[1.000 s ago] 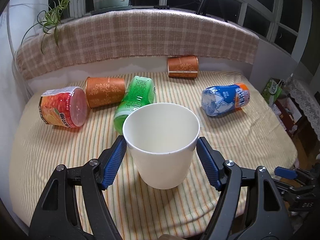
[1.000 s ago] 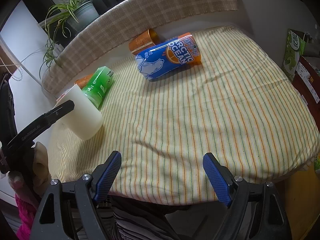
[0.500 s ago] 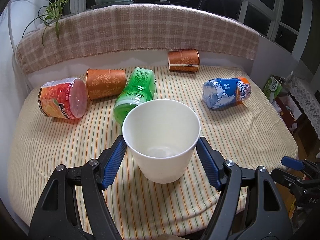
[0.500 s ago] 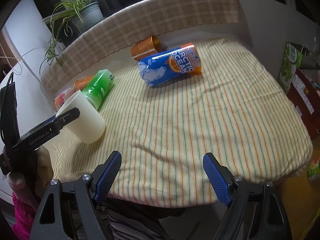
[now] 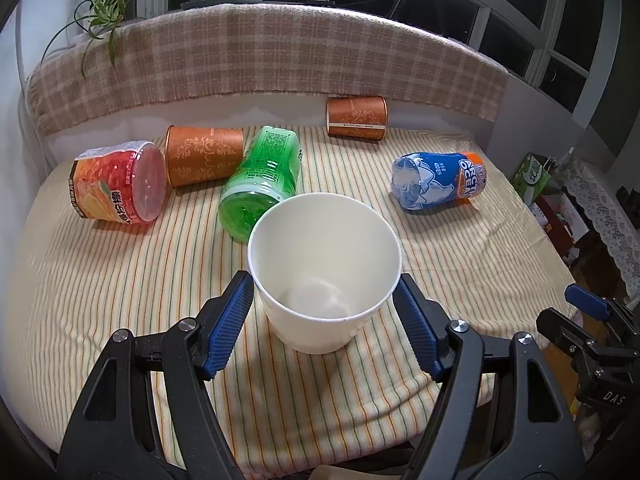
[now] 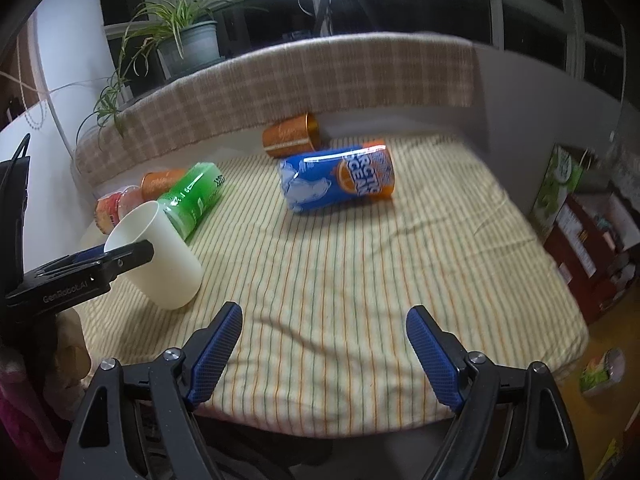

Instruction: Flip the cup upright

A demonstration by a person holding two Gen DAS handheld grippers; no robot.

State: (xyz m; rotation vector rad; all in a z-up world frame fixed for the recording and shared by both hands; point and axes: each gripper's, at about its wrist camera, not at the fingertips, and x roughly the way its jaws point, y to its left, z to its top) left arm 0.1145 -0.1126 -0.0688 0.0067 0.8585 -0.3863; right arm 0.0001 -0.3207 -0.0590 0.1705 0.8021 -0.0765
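Left claw: my left gripper (image 5: 324,304) has its blue pads against both sides of the white cup (image 5: 322,276), just under the rim, gripping it.
Right claw: my right gripper (image 6: 324,348) is spread wide with nothing between its fingers, at the near edge of the striped cloth (image 6: 360,272).
Cup: mouth up, tilted, base touching the cloth.
Just behind cup: green bottle (image 5: 262,178) lying on its side.
Farther off: blue bottle (image 5: 438,180), red cup (image 5: 120,184) and two orange cups (image 5: 204,154), all lying down.
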